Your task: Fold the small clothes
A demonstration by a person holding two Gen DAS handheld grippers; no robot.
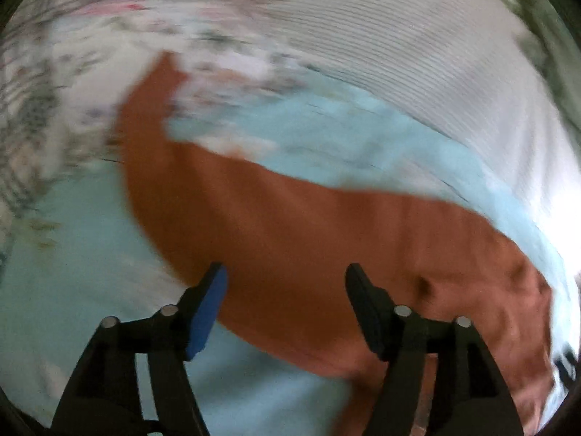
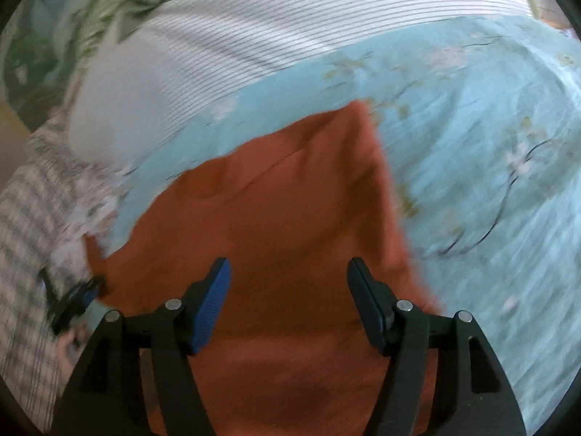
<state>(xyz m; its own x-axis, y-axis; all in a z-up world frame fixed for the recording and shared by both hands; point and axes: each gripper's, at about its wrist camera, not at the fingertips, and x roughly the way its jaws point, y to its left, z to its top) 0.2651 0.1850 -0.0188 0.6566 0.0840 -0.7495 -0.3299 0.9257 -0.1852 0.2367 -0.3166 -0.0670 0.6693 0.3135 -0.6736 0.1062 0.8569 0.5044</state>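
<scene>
You're hovering both tongs, left [image 1: 287, 312] and right [image 2: 287, 305], wide and empty, over rust garment [image 2: 290, 200] lying on bed [image 2: 490, 145]; folding looking barely begun.

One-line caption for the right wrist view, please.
Right gripper open above a rust-orange garment lying on a light-blue floral bedsheet, a white striped cloth beyond; image motion-blurred.

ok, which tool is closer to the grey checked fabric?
Left. The left tool is beside the grey checked fabric; the right tool is over the middle of the rust garment, farther off.
</scene>
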